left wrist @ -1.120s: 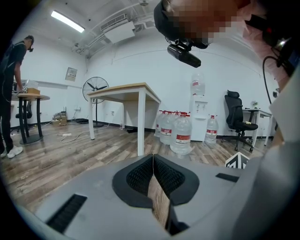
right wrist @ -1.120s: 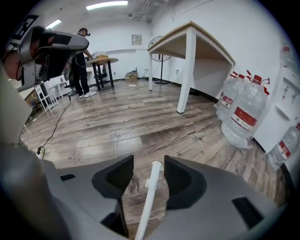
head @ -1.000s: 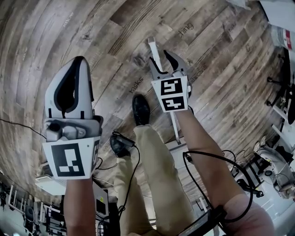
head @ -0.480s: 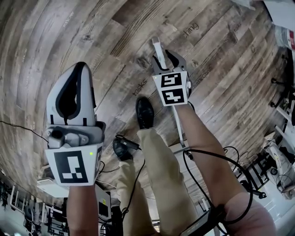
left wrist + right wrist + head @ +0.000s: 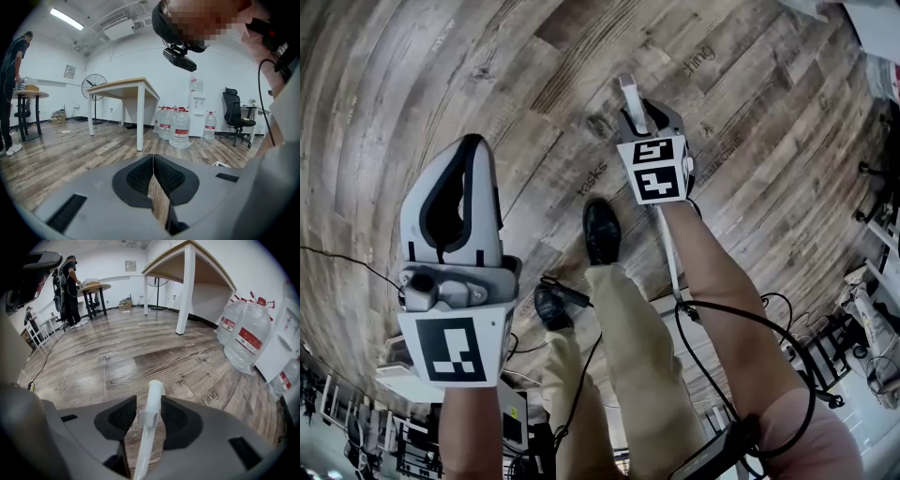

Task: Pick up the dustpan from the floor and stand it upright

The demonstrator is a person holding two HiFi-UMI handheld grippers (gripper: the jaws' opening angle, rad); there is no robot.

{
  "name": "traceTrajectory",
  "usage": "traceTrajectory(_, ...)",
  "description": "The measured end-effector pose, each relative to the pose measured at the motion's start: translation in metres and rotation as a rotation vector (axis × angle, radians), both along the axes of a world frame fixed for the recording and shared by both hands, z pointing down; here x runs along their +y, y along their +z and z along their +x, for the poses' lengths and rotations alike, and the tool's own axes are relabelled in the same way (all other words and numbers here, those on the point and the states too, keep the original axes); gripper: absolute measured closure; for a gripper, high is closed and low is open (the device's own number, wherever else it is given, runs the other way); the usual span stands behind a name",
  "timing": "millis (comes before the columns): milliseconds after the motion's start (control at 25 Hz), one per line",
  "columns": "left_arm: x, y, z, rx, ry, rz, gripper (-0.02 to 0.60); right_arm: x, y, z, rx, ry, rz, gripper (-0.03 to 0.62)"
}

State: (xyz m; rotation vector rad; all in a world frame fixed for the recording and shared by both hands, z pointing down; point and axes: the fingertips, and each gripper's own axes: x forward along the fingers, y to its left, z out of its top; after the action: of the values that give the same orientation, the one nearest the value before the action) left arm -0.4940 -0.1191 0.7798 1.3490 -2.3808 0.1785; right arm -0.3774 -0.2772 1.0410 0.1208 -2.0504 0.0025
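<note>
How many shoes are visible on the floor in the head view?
2. One black shoe is near the middle of the view; the second shoe is lower left of it. None seems hidden.

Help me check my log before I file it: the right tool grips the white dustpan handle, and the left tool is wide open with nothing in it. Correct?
One slip: the left tool is not wide open. The left gripper view shows its jaws closed together, empty. The right tool does grip the white dustpan handle.
</note>
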Motion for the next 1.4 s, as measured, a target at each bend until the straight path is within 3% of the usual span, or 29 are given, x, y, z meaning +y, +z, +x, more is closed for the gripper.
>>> traceTrajectory(160, 0.004, 0.001, 0.004, 0.006, 0.003, -0.003, 0.568, -0.002, 0.009, 0.004, 0.030, 0.018, 0.007, 0.459)
traceTrajectory(760, 0.014, -0.004, 0.007, -0.002, -0.006, -0.020, 0.568, -0.011, 0.024, 0.004, 0.087, 0.085, -0.008, 0.474)
traceTrajectory(1040, 0.004, -0.035, 0.014, -0.012, 0.000, 0.003, 0.568, -0.019, -0.015, 0.009, 0.048, 0.104, 0.011, 0.477)
traceTrajectory(1400, -0.006, -0.112, 0.027, -0.045, 0.029, 0.039, 0.568, -0.027, -0.100, 0.025, -0.014, 0.133, 0.043, 0.479)
